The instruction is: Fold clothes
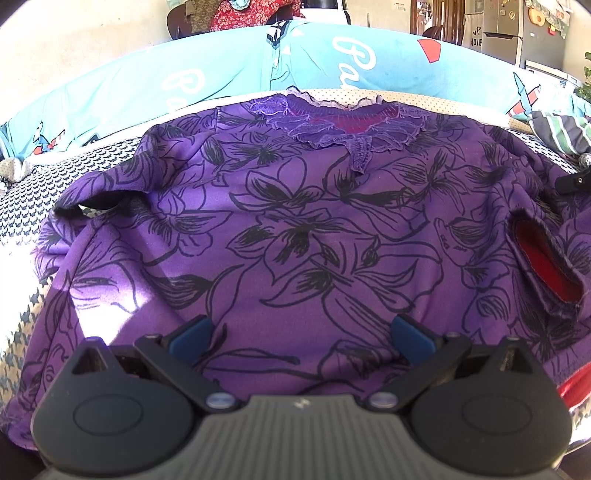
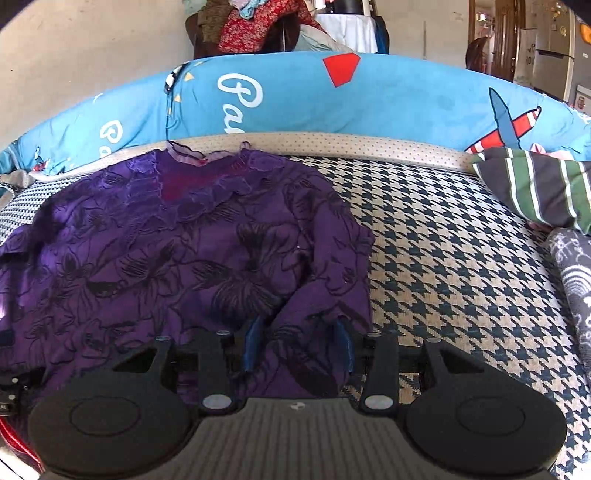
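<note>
A purple top point(image 1: 295, 229) with black flower outlines lies face up on the houndstooth bed cover point(image 1: 22, 218), its lace collar point(image 1: 332, 125) at the far side. One sleeve is folded inward, and its cuff point(image 1: 543, 266) shows red lining. My left gripper point(image 1: 299, 334) hovers open over the lower front of the top, with flat cloth only under its blue pads point(image 1: 188, 334). In the right wrist view the top point(image 2: 166, 258) fills the left half. My right gripper point(image 2: 298, 343) has a bunched fold of the top's right edge between its blue pads point(image 2: 253, 345), which press on it.
A long blue bolster point(image 2: 369, 99) with white lettering runs along the far edge of the bed. A striped grey-and-green garment point(image 2: 535, 188) and a dark patterned cloth point(image 2: 576, 288) lie at the right. Bare houndstooth cover point(image 2: 461, 277) stretches right of the top. A chair heaped with clothes point(image 2: 258, 29) stands behind.
</note>
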